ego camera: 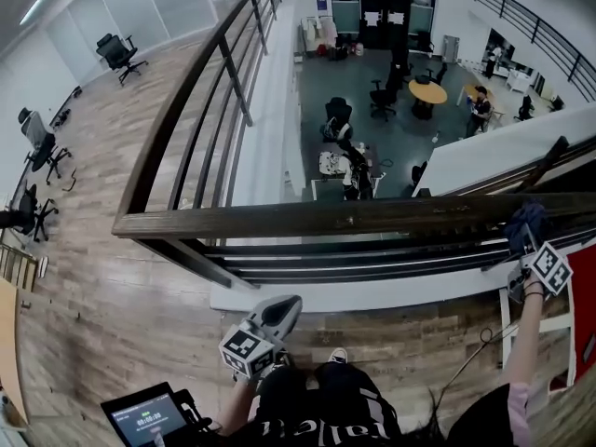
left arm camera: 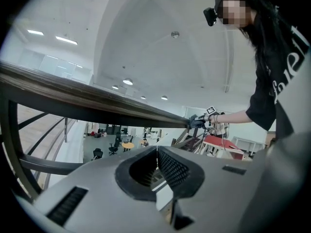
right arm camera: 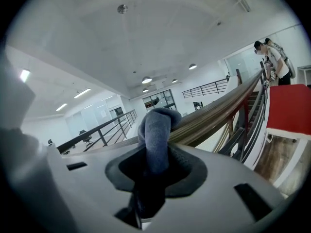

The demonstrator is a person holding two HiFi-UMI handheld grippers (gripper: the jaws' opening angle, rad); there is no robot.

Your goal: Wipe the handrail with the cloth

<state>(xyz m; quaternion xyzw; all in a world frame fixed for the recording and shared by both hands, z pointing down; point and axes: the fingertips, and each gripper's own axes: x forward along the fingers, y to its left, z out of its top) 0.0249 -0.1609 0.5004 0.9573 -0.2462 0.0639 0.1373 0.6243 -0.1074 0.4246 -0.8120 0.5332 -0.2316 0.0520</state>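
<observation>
Handrail of dark brown wood (ego camera: 326, 217) runs left to right across the head view, topping a black metal balustrade (ego camera: 372, 259) above an open lower floor. Blue-grey bunched cloth (right arm camera: 158, 130) is clamped between the jaws of the right gripper (right arm camera: 154, 171), which presses it against the top of the handrail near the right end. The left gripper (left arm camera: 156, 152) is held low, below the rail and well apart from it. Its jaws are closed together with nothing between them.
</observation>
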